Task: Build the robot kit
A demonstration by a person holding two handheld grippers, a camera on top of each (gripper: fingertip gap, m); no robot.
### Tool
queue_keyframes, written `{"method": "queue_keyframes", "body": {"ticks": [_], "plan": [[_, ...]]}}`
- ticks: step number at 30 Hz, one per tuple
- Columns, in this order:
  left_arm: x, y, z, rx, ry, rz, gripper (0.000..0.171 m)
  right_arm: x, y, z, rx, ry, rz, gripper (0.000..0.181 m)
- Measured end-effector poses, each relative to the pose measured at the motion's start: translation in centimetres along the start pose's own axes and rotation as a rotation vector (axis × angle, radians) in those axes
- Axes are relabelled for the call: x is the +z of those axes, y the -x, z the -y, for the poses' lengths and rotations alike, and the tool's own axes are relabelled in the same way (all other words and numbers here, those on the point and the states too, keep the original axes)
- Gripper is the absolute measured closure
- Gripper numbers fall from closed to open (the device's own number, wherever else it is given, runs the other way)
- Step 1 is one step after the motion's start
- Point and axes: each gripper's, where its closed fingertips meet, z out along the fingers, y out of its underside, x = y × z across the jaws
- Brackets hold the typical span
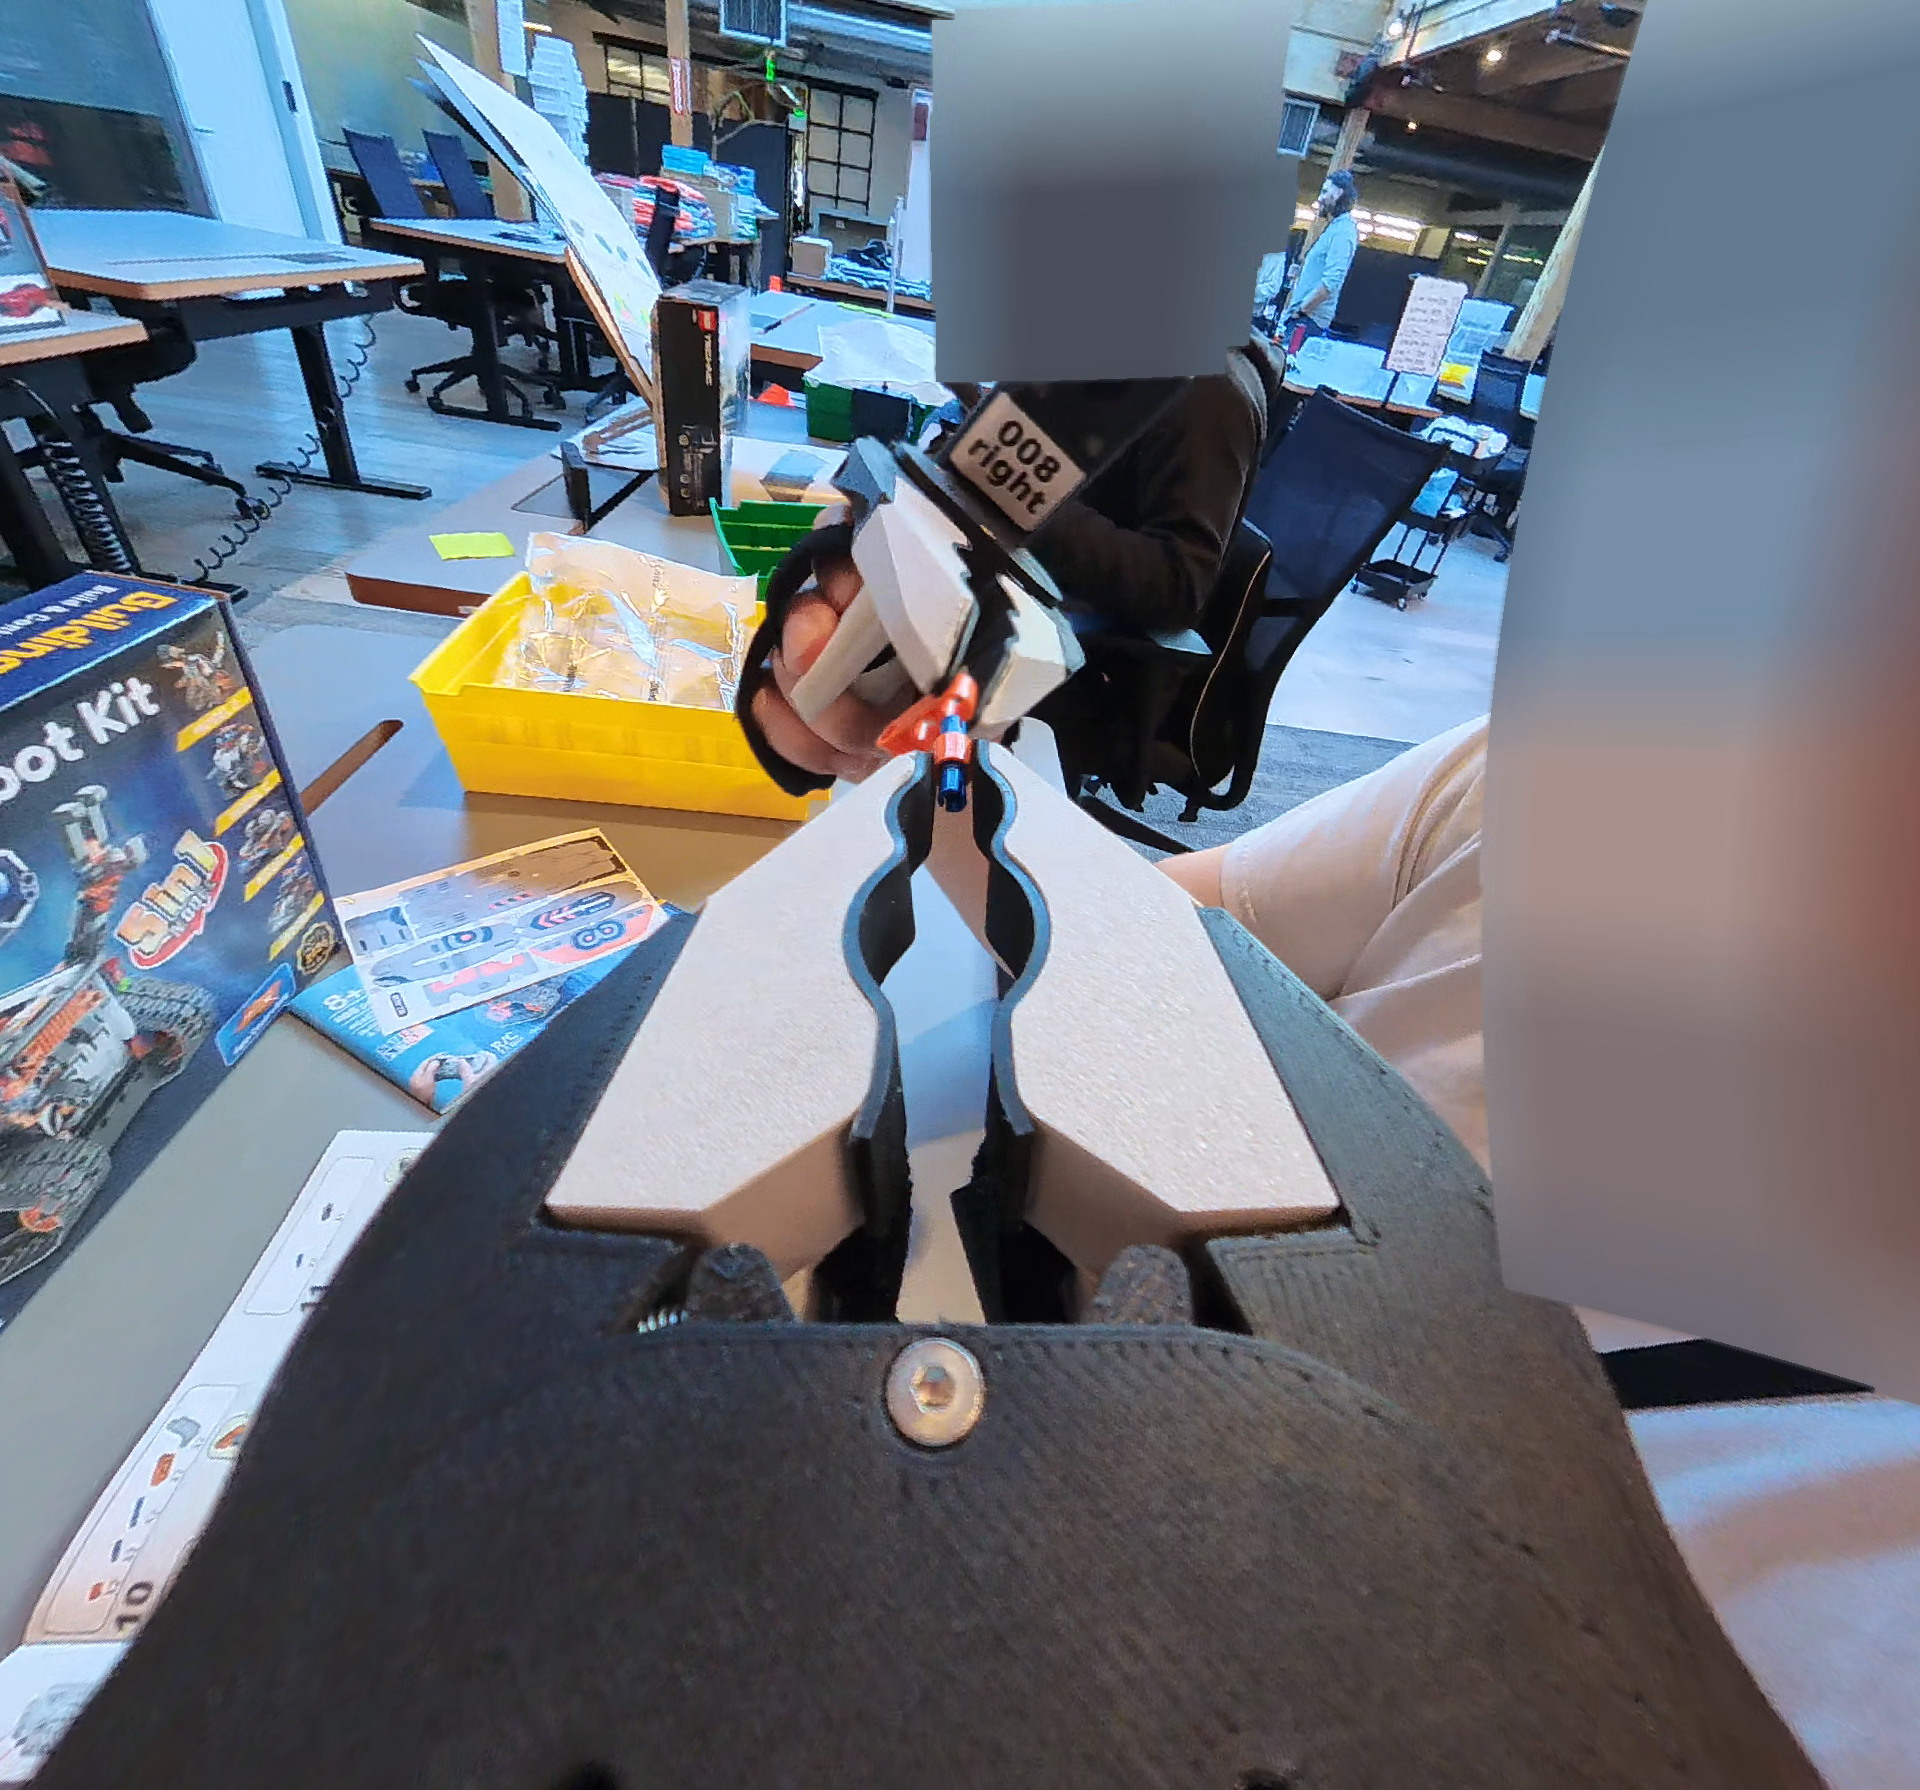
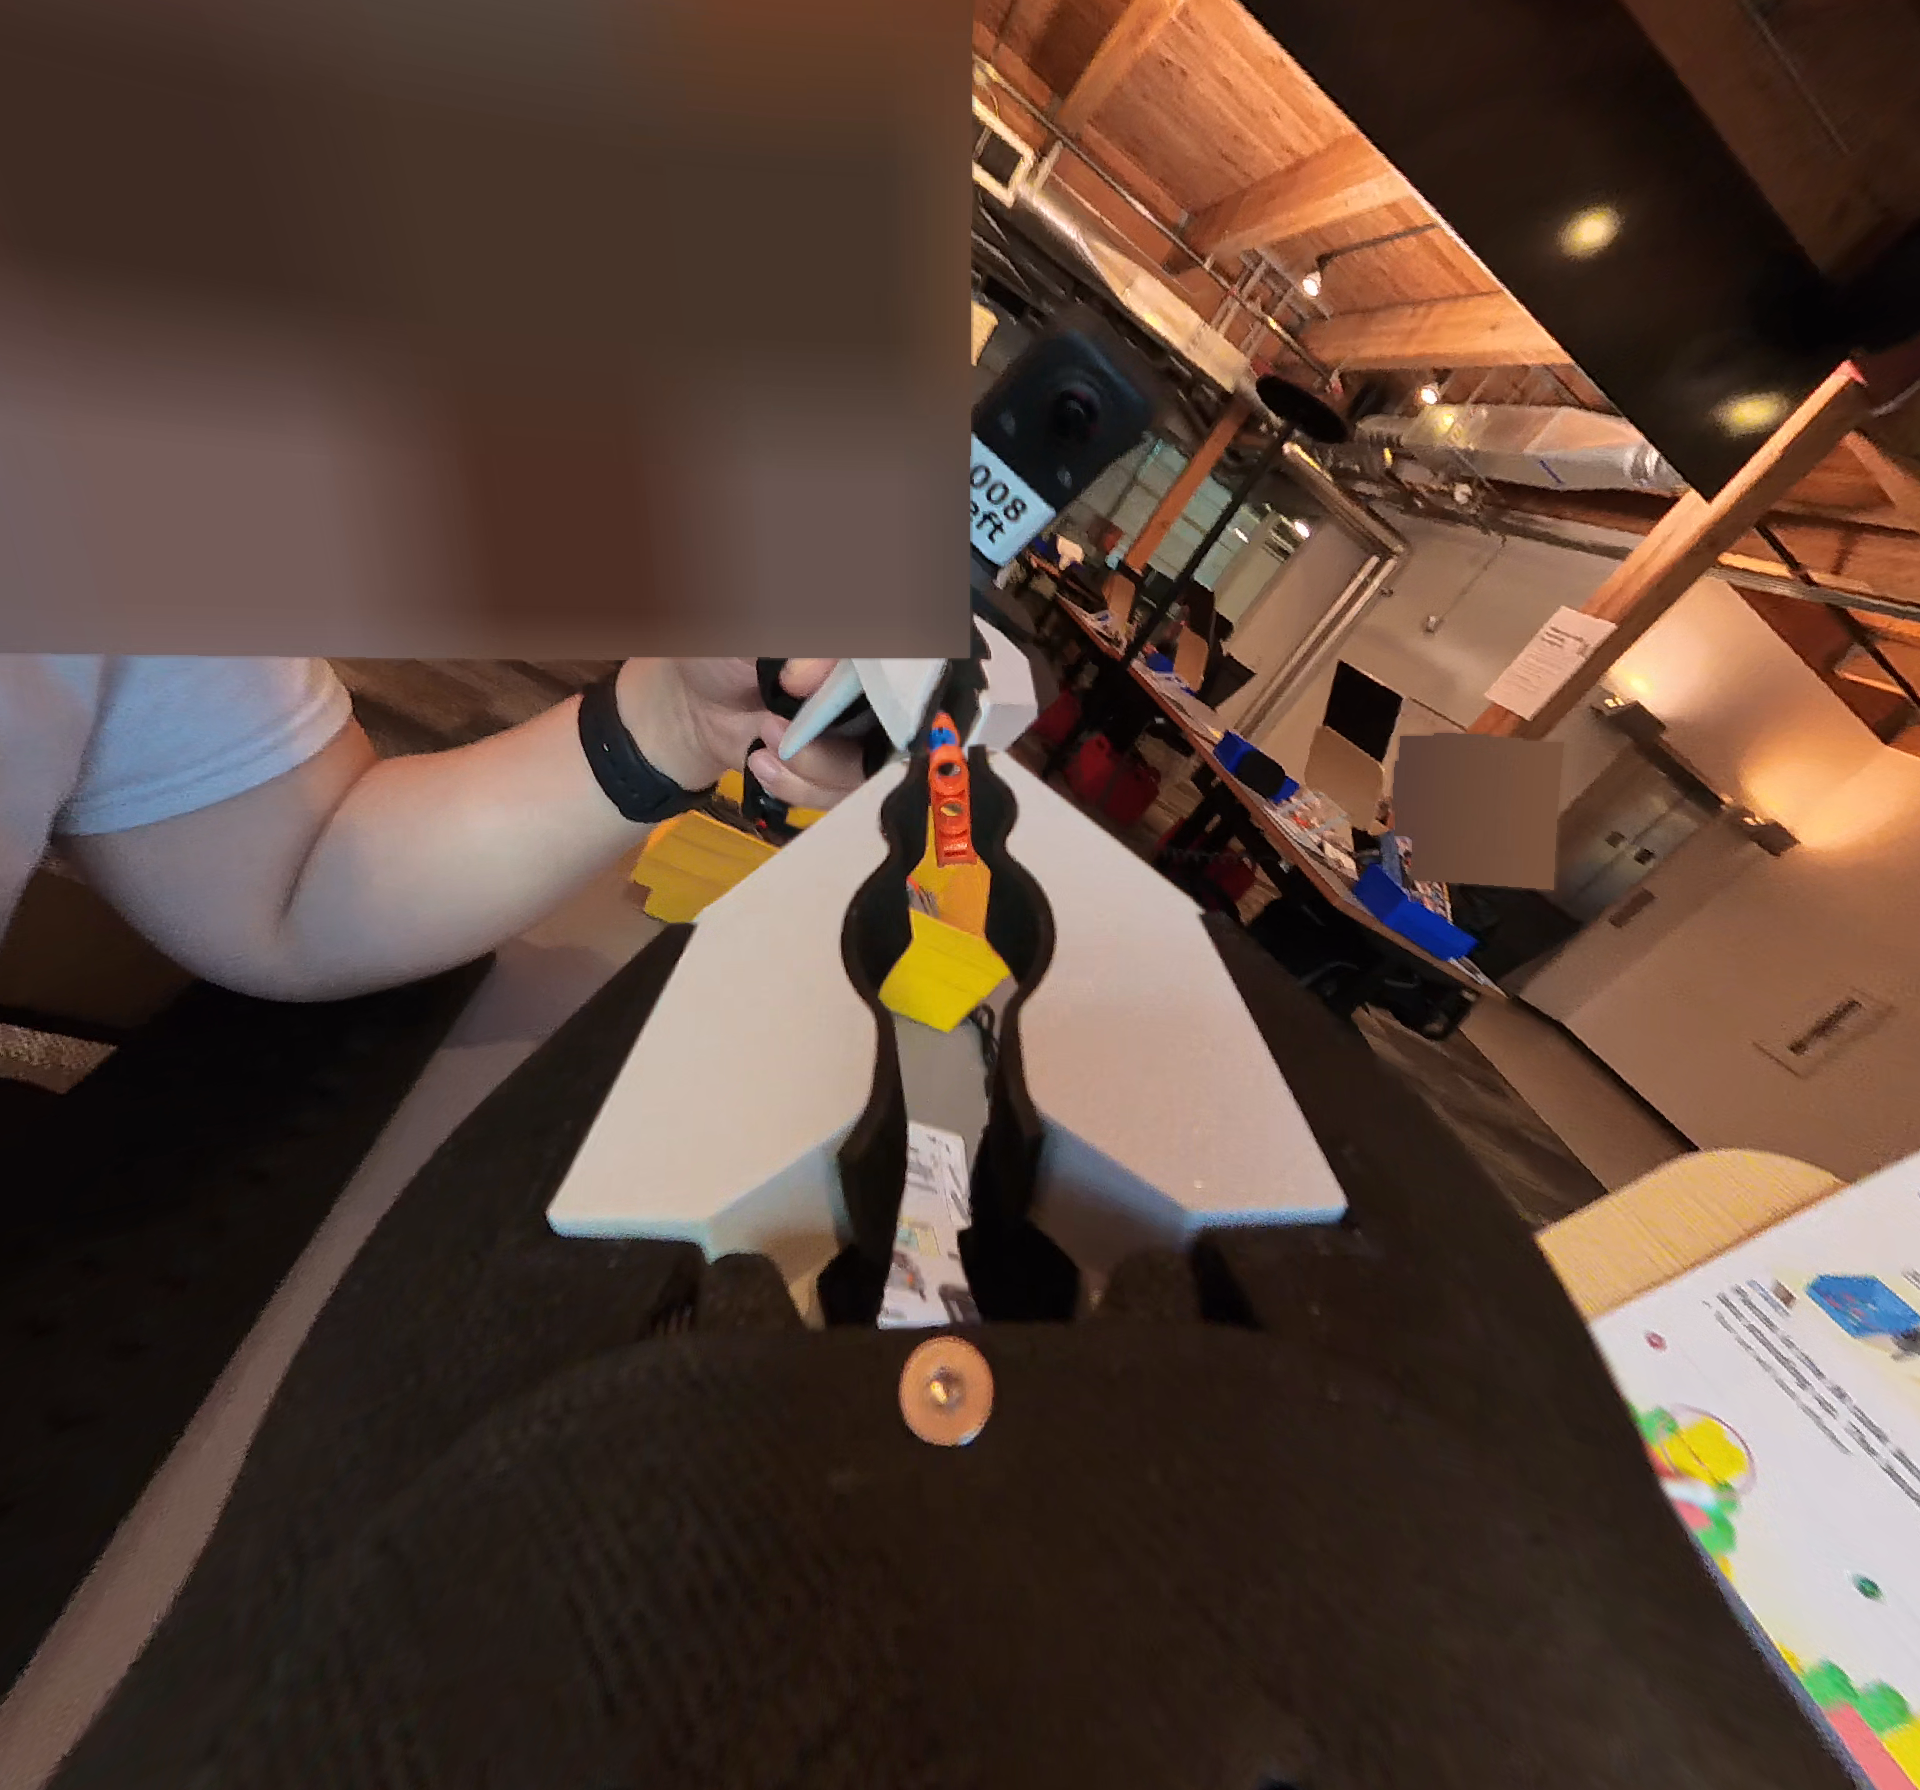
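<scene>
The small blue pin (image 1: 951,784) sits at the centre of the left wrist view, pinched at the tips of the left gripper (image 1: 948,790). An orange connector (image 2: 948,800) (its hole faces the camera) is pinched by the right gripper (image 2: 948,784). The two pieces touch tip to tip; whether they are fully joined I cannot tell. Both grippers are raised above the table (image 1: 343,691), pointing at each other, with a yellow bin (image 1: 582,732) at centre left behind them.

Open workshop-style office: rows of desks (image 1: 223,265) with rolling chairs (image 1: 473,182), timber ceiling beams (image 2: 1226,93), exposed ducts (image 2: 1132,286), parts bins (image 2: 1413,904) along a far bench (image 2: 1304,852)
</scene>
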Motion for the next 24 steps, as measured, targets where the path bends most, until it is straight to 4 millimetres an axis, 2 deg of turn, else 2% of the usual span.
{"method": "queue_keyframes", "body": {"ticks": [24], "plan": [[0.75,-0.04,-0.08,-0.116,-0.008,-0.067,0.167,-0.18,0.25,-0.11,0.108,-0.113,0.083,0.175]]}}
